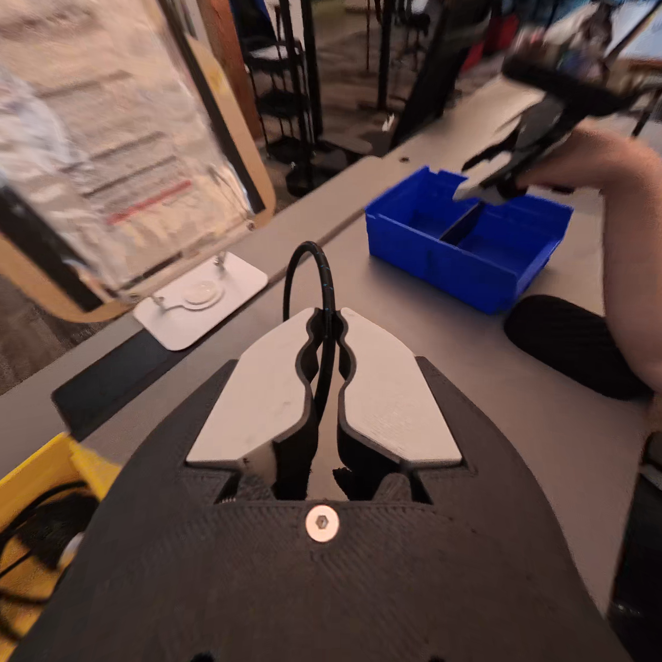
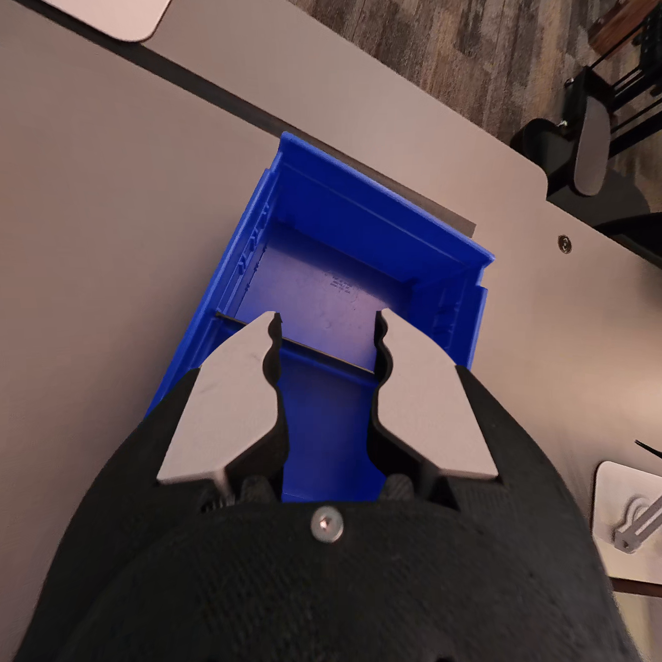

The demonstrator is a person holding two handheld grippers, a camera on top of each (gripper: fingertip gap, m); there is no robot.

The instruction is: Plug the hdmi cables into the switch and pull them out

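My left gripper point(image 1: 328, 315) is shut on a black braided HDMI cable point(image 1: 324, 272) with blue flecks. The cable loops up in an arc in front of the fingertips and runs back between the fingers. Its plugs are hidden. My right gripper point(image 2: 327, 315) is open and empty, held above a blue divided bin point(image 2: 358, 200) and pointing down into it. The same gripper shows in the left wrist view point(image 1: 480, 186) over the blue bin point(image 1: 447, 258), blurred. No switch is visible in either view.
A yellow bin point(image 1: 43, 480) holding black cables sits at the lower left. A stand with a white base plate point(image 1: 222, 272) carries a tilted board point(image 1: 107, 150). A black padded object point(image 1: 573, 347) lies right of my left gripper. The grey table point(image 2: 107, 197) edge runs behind the blue bin. There is about 40 cm between the tips of the two grippers.
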